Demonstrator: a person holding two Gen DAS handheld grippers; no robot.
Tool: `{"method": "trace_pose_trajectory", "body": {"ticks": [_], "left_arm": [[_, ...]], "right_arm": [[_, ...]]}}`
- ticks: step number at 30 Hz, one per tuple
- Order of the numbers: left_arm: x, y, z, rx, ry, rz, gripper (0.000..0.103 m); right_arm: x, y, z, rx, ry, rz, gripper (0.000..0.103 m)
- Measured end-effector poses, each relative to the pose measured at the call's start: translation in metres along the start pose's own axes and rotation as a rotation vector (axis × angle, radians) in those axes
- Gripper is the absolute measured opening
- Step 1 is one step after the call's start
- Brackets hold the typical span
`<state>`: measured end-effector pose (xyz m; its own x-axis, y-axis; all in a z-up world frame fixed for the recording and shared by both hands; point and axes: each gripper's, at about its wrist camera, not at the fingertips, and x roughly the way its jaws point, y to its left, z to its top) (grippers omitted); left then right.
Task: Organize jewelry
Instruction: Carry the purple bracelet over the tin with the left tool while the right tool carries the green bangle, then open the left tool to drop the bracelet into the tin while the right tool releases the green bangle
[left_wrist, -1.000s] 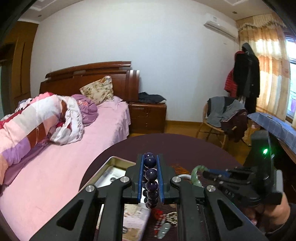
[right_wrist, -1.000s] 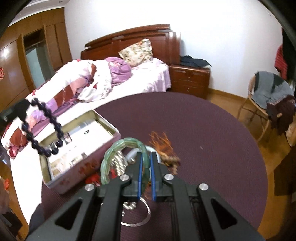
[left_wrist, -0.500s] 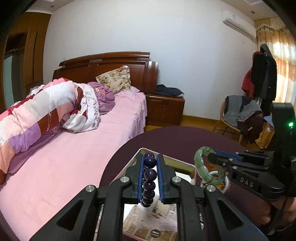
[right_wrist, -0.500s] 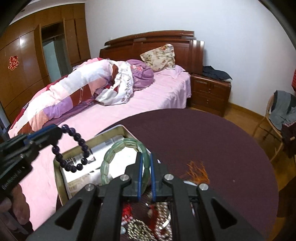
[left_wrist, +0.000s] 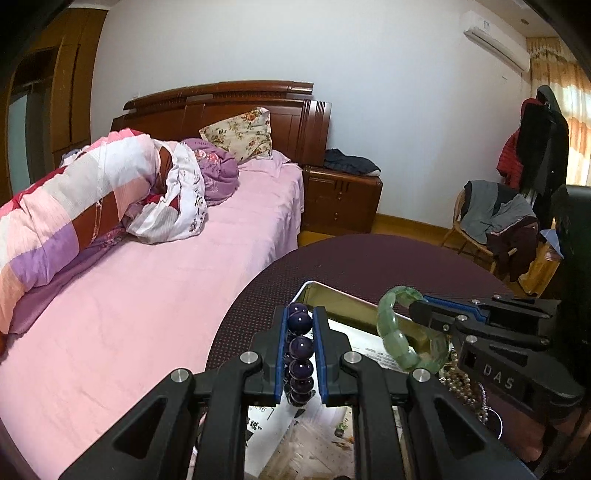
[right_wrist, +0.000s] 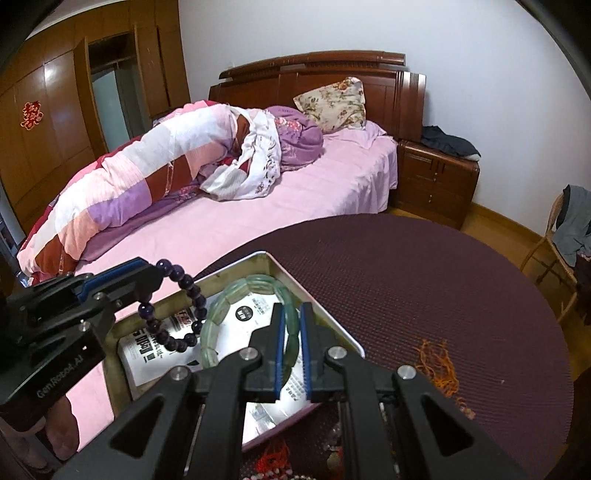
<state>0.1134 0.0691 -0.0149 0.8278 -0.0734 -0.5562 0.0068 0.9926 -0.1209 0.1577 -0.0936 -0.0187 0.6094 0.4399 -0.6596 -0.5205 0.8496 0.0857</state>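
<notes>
My left gripper (left_wrist: 300, 325) is shut on a dark purple bead bracelet (left_wrist: 300, 347), which hangs over an open metal tin (left_wrist: 343, 299) lined with printed paper. My right gripper (right_wrist: 291, 325) is shut on a pale green jade bangle (right_wrist: 236, 291), held above the same tin (right_wrist: 291, 277). In the right wrist view the left gripper (right_wrist: 147, 277) comes in from the left with the purple bracelet (right_wrist: 177, 321) dangling beside the bangle. In the left wrist view the right gripper (left_wrist: 424, 308) comes in from the right with the bangle (left_wrist: 395, 339).
The tin sits at the left edge of a round table with a dark maroon cover (right_wrist: 424, 277). Orange tassels (right_wrist: 439, 365) lie to its right, and pearl and red beads (left_wrist: 461, 387) lie near the front. A pink bed (left_wrist: 147, 295) stands close behind the table.
Both grippers have carried their bracelets leftward from above the loose jewelry pile to above the tin. The bracelets now hang side by side over it.
</notes>
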Motion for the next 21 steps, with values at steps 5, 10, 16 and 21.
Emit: {"method": "trace_pose_trajectory", "body": {"ticks": [5,10,16,21], "left_arm": [[0.01,0.004,0.0,-0.001,0.02,0.0,0.013],[0.019,0.003,0.001,0.008,0.034,-0.002,0.013],[0.028,-0.005,0.0,0.042,0.064,-0.024,0.013],[0.034,-0.007,-0.003,0.056,0.086,-0.008,0.014]], "right_arm": [[0.009,0.0,-0.003,0.005,0.022,0.001,0.011],[0.02,-0.002,-0.006,0.012,0.051,-0.001,0.011],[0.03,-0.004,-0.012,0.021,0.092,-0.001,0.011],[0.034,-0.007,-0.015,0.031,0.119,0.007,0.018]]}}
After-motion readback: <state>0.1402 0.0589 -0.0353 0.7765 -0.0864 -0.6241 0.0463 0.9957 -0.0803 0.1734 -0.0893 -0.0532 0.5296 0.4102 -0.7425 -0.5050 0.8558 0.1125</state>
